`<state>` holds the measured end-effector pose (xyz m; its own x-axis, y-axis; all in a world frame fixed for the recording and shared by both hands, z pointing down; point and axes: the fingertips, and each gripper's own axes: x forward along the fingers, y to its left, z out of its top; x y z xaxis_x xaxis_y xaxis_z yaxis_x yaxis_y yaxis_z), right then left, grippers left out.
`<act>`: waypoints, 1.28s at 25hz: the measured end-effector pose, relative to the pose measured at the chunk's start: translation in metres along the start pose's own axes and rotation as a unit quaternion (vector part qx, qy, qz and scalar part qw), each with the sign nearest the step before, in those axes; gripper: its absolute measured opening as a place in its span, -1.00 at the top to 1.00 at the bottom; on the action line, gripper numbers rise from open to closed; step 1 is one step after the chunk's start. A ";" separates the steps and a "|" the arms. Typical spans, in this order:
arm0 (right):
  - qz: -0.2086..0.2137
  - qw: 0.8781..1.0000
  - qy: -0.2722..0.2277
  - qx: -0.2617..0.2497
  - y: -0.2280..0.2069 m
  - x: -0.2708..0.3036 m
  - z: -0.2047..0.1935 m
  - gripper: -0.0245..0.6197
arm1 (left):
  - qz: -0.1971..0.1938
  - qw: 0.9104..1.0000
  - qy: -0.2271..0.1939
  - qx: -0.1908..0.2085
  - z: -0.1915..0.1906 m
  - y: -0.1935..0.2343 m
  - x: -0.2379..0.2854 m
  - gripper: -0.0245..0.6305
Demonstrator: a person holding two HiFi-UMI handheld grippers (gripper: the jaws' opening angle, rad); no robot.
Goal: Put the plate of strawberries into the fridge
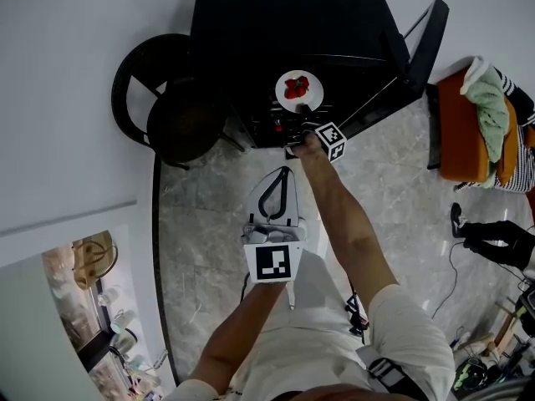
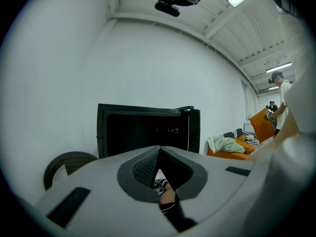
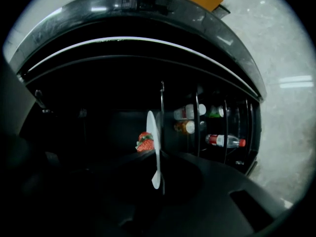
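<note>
A white plate (image 1: 298,91) with red strawberries (image 1: 296,86) is at the opening of the black fridge (image 1: 284,23). My right gripper (image 1: 306,111) is shut on the plate's near rim. In the right gripper view the plate (image 3: 153,142) shows edge-on between the jaws of the right gripper (image 3: 158,181), with the strawberries (image 3: 144,142) to its left and the dark fridge interior (image 3: 98,107) behind. My left gripper (image 1: 286,172) hangs lower, in front of the fridge, shut and holding nothing. The left gripper (image 2: 159,149) looks at the fridge (image 2: 143,130) from a distance.
The fridge door (image 1: 422,44) stands open to the right. Bottles (image 3: 224,140) lie on wire racks inside. A dark wicker chair (image 1: 163,98) stands left of the fridge. An orange sofa (image 1: 456,128) with clothes is at the right. Cables lie on the grey marble floor (image 1: 201,249).
</note>
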<state>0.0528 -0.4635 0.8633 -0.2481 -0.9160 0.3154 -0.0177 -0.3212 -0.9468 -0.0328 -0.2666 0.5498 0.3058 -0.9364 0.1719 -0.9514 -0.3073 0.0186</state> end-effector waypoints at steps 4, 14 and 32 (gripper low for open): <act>0.012 1.000 0.000 -0.001 0.003 -0.002 0.001 0.77 | 0.002 1.000 0.004 -0.001 -0.004 0.004 -0.001 0.92; 0.030 0.999 0.010 -0.006 -0.012 -0.018 0.008 0.56 | 0.007 1.000 0.002 -0.008 -0.005 0.004 -0.005 0.92; 0.059 0.996 0.051 -0.048 0.031 -0.077 -0.016 0.89 | 0.023 1.000 0.002 -0.014 0.007 0.004 -0.028 0.92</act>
<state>0.0559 -0.3994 0.8091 -0.3508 -0.9152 0.1981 -0.0740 -0.1838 -0.9802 -0.0451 -0.2431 0.5381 0.2623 -0.9487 0.1765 -0.9649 -0.2597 0.0381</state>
